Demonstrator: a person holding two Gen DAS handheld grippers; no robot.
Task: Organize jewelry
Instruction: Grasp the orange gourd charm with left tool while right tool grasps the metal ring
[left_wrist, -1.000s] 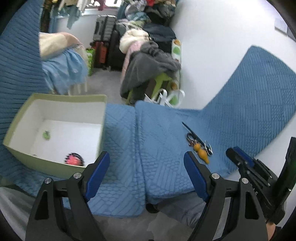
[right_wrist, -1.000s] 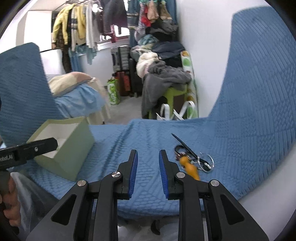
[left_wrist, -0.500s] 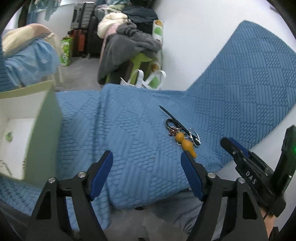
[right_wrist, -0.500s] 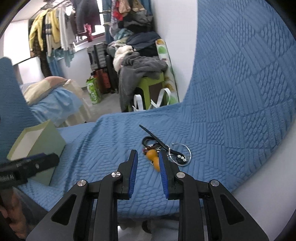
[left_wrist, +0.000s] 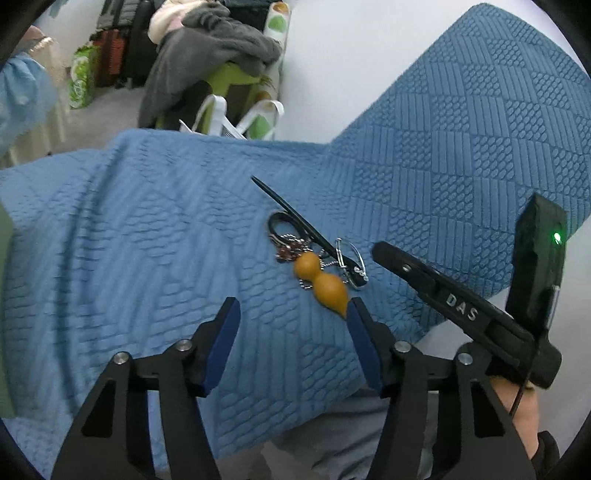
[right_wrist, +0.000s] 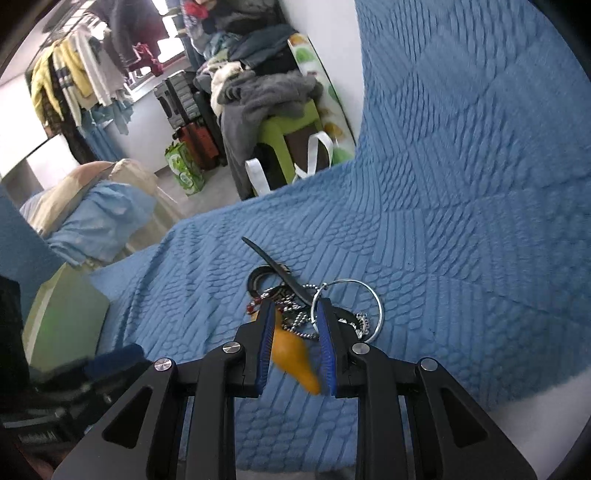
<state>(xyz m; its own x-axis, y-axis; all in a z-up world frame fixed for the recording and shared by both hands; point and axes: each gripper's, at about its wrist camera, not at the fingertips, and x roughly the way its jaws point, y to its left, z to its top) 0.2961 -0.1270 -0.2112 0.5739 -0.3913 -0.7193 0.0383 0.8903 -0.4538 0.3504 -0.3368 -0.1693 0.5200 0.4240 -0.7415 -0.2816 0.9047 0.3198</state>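
Note:
A tangle of jewelry lies on the blue quilted cover (left_wrist: 147, 229): an orange gourd pendant (left_wrist: 320, 281), a ball chain, dark red beads, a black cord (left_wrist: 291, 214) and a silver hoop (right_wrist: 364, 295). My left gripper (left_wrist: 293, 314) is open, just in front of the pile, its right finger beside the gourd. My right gripper (right_wrist: 295, 314) is open by a narrow gap and sits over the pile, with the gourd (right_wrist: 291, 350) and ball chain (right_wrist: 295, 325) between its fingers. The right gripper's finger (left_wrist: 424, 273) shows at the right in the left wrist view.
A pale green box (right_wrist: 62, 317) stands on the cover at the left. Past the cover's far edge are a green stool with grey clothes (right_wrist: 273, 96), white-handled bags, suitcases and a bed with blue bedding (right_wrist: 99, 214). A white wall is at the back right.
Both grippers have moved forward and right toward the jewelry pile. The right gripper's fingers have opened slightly and now straddle the gourd pendant. The box has slid out of the left wrist view.

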